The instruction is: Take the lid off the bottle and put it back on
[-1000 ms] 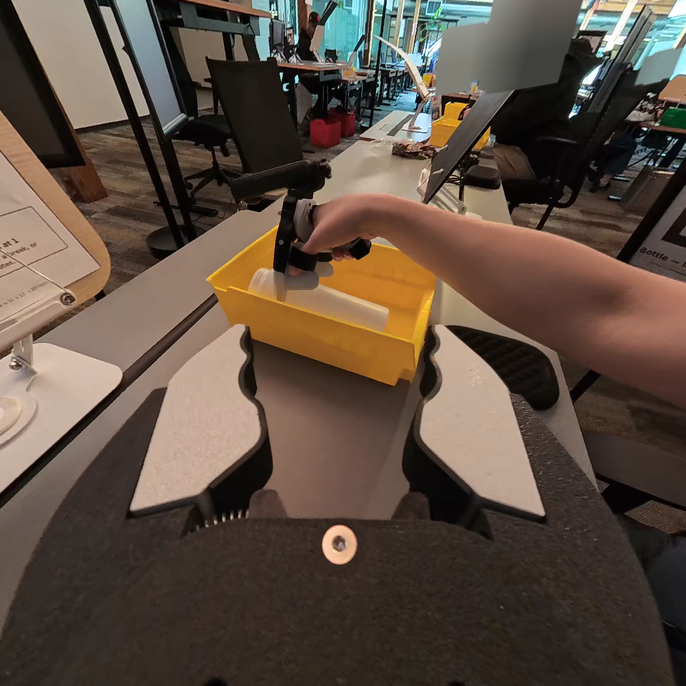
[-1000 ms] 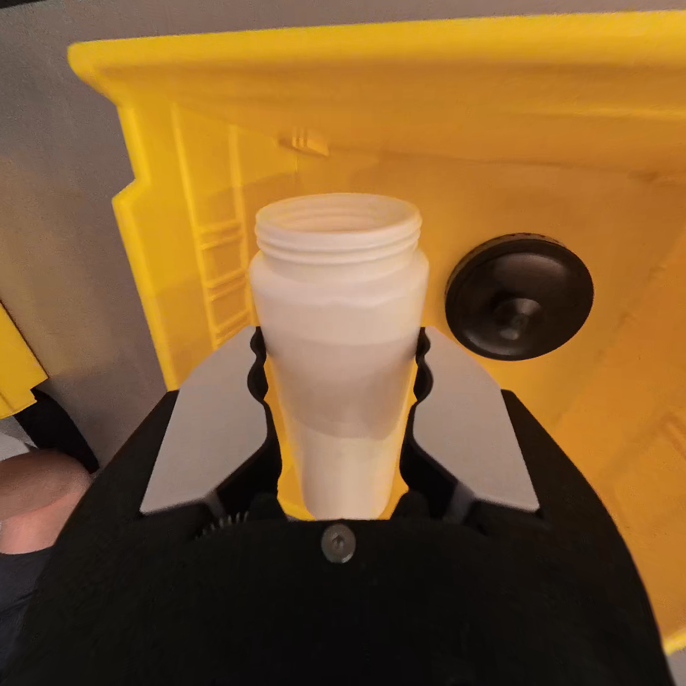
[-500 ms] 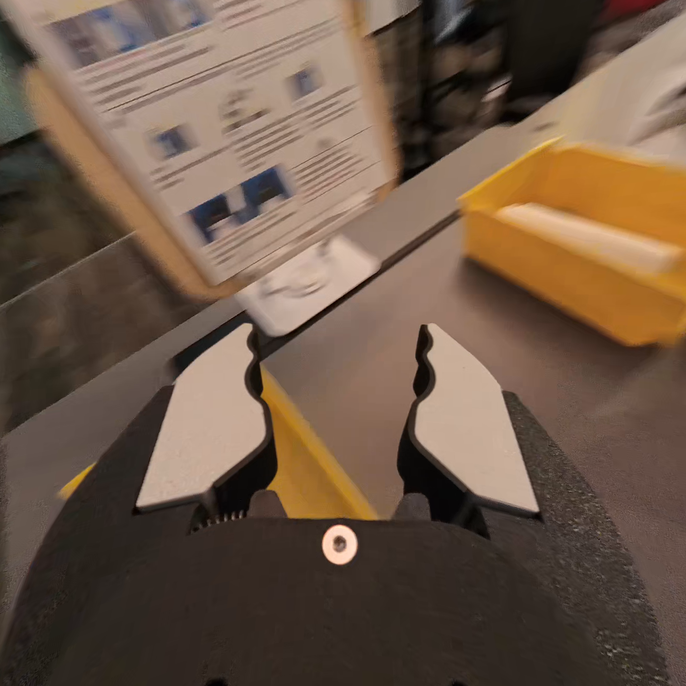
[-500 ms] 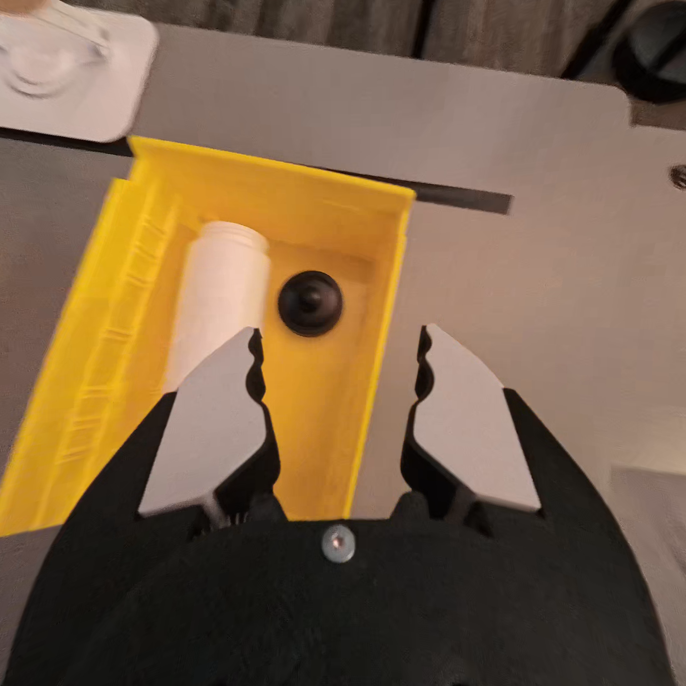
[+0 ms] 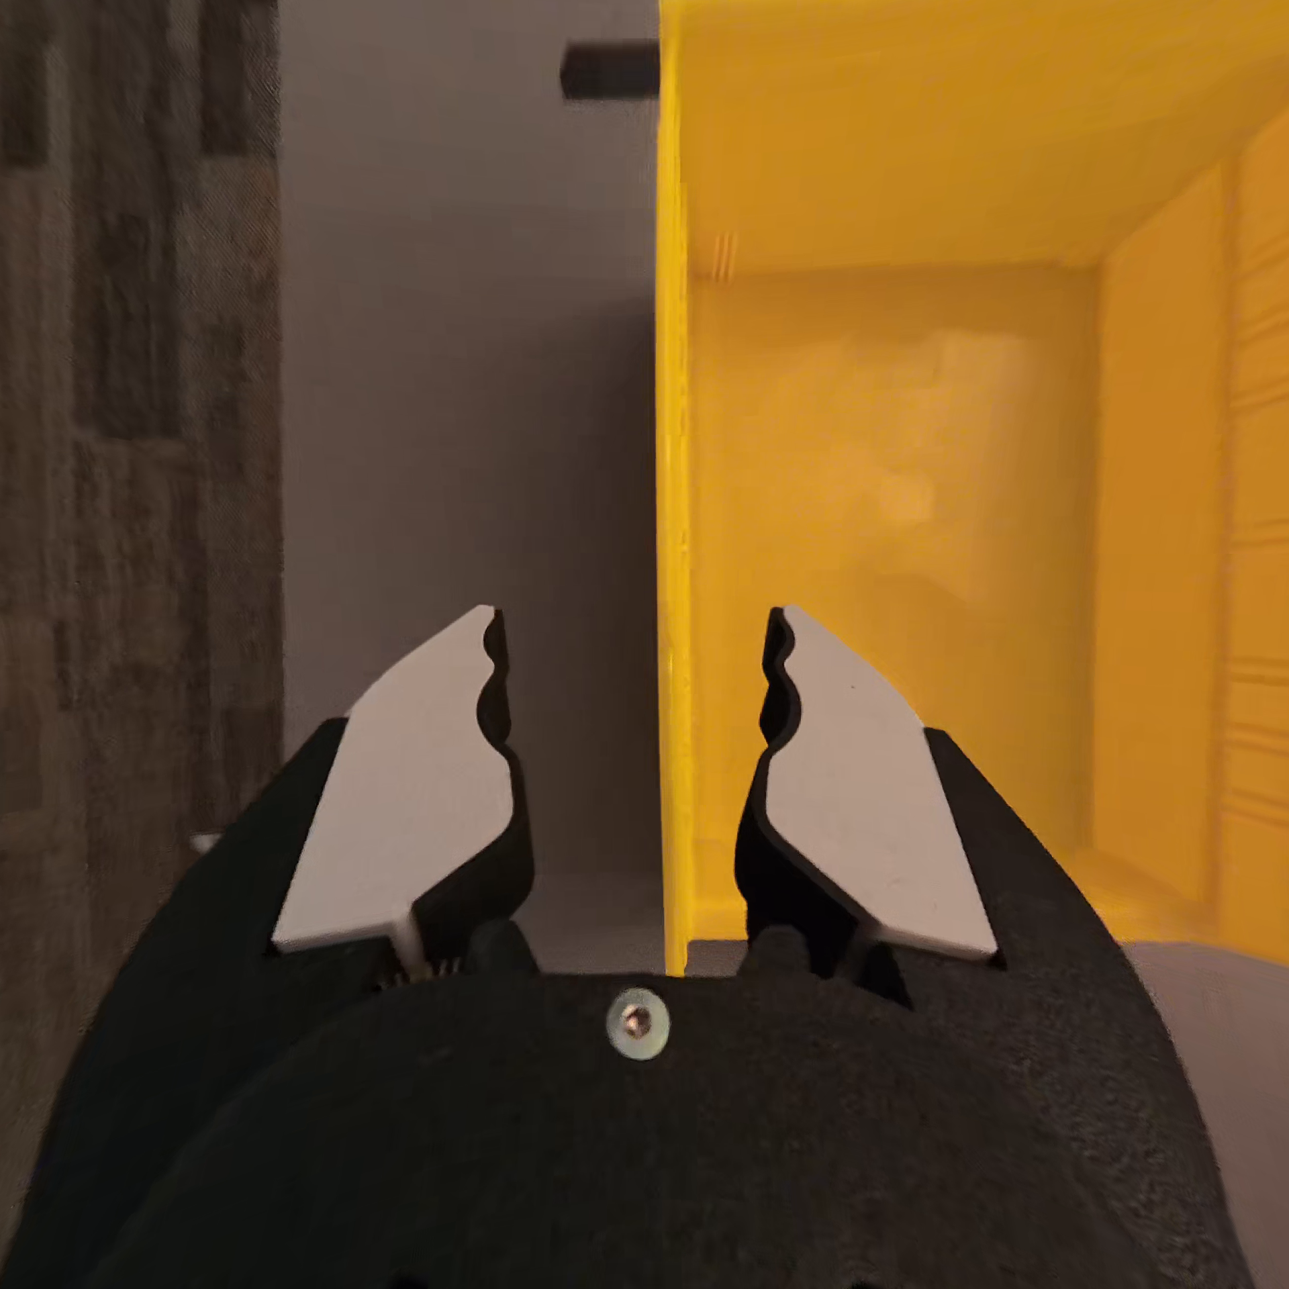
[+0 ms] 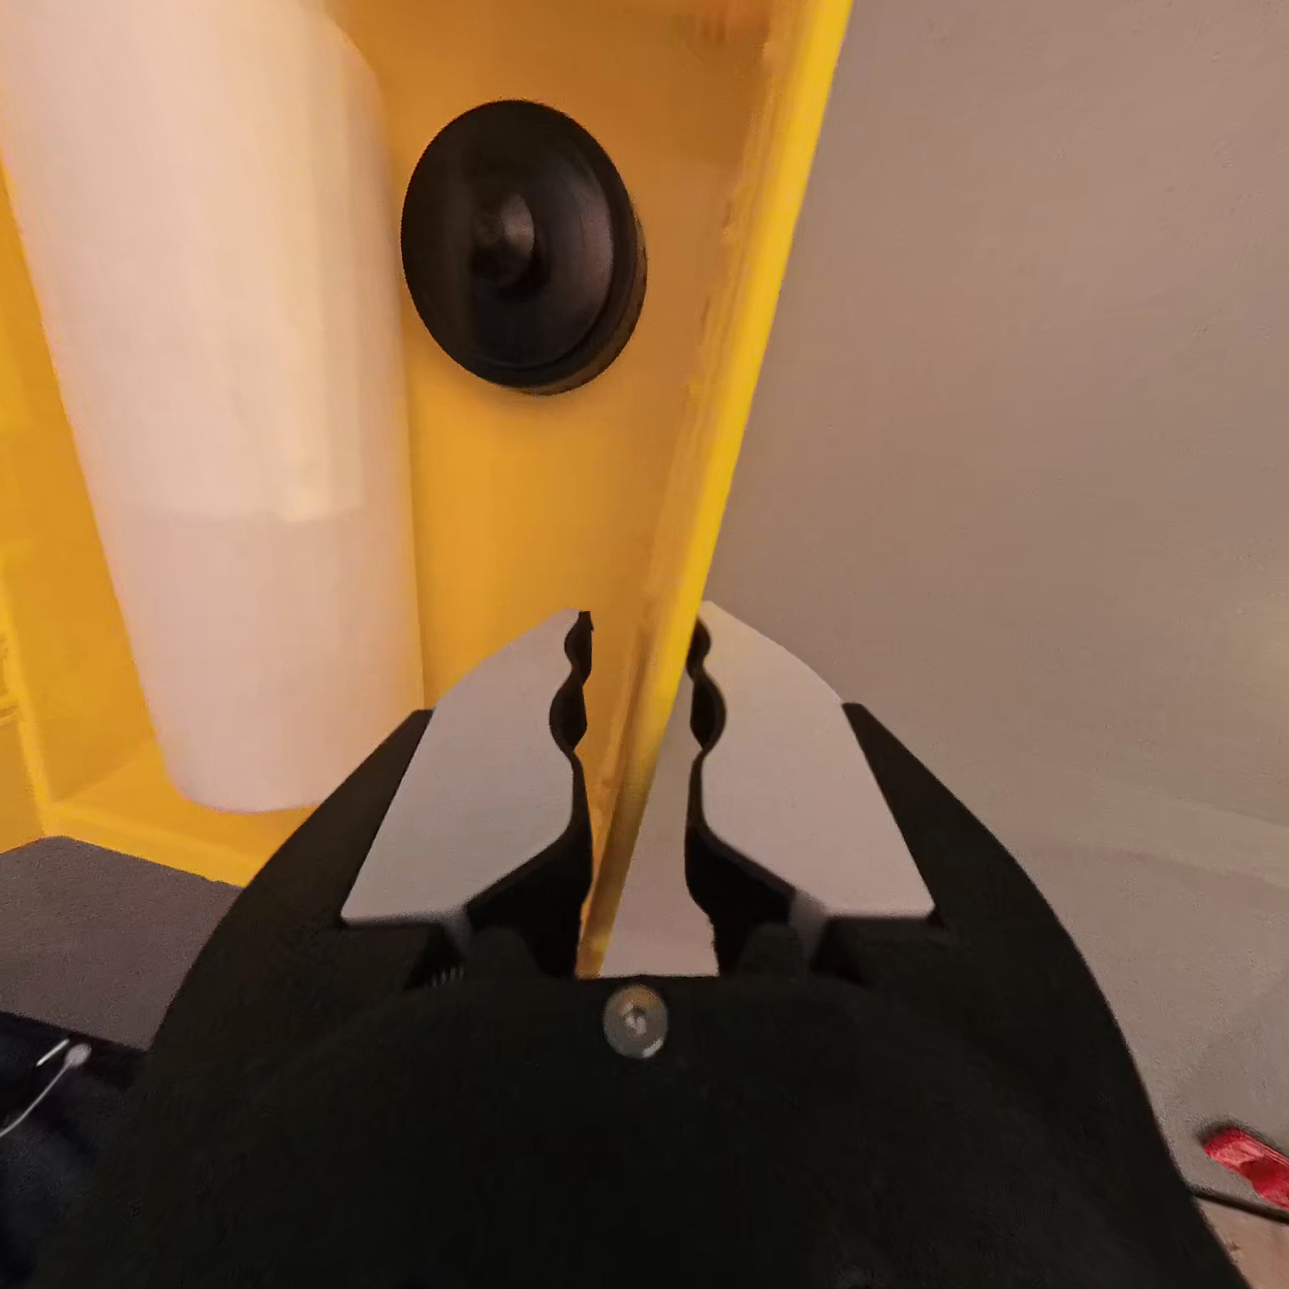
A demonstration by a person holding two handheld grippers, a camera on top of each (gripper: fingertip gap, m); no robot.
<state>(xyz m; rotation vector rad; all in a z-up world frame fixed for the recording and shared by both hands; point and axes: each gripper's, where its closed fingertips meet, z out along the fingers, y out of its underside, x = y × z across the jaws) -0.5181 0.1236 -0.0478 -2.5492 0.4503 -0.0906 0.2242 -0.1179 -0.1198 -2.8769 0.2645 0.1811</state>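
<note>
Right claw (image 6: 638,621) now straddles bin wall (image 6: 704,488) beside lid (image 6: 523,247).

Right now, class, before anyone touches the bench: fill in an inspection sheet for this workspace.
Surface: grey table, matte.
Job's things: white bottle lying in a yellow bin; black lid off, lying beside it.
Clutter: second yellow bin, empty where seen; red item at the right view's lower corner.
Grippers: left tool open, straddling the second bin's wall; right tool astride the first bin's wall with its jaws close to it, grip cannot be told.
Cables: thin white wire, right view's lower left.
Surroundings: dark carpet floor.
</note>
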